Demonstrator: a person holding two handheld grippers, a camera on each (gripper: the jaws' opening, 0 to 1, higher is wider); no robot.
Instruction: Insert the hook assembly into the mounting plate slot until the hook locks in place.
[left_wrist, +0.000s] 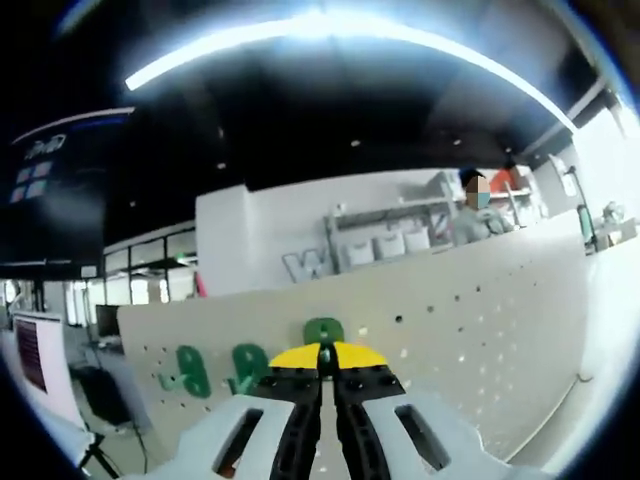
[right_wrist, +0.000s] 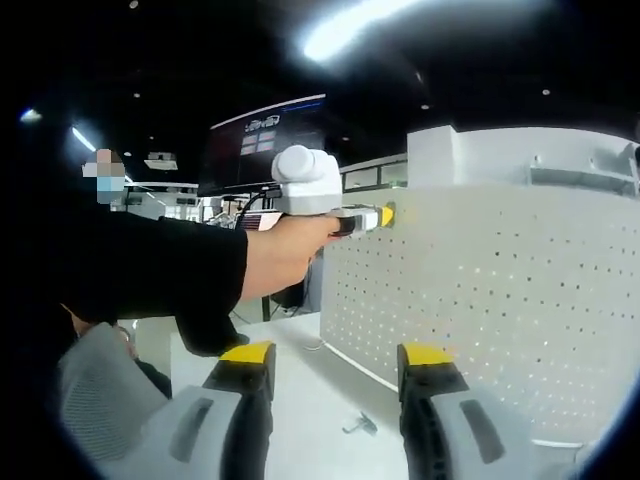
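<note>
My left gripper (left_wrist: 322, 357) has its yellow-tipped jaws pressed together on a green hook (left_wrist: 323, 330), held right against the white pegboard (left_wrist: 480, 330). Two more green hooks (left_wrist: 190, 370) (left_wrist: 248, 362) hang on the board to its left. In the right gripper view, a person's hand holds the left gripper (right_wrist: 372, 217) with its tip touching the pegboard (right_wrist: 500, 280) near its upper left edge. My right gripper (right_wrist: 338, 360) stands open with nothing between its fingers, well back from the board.
A person's dark sleeve (right_wrist: 160, 275) crosses the left of the right gripper view. A small grey object (right_wrist: 358, 425) lies on the white floor below the board. Shelves with white bins (left_wrist: 390, 245) stand behind the board.
</note>
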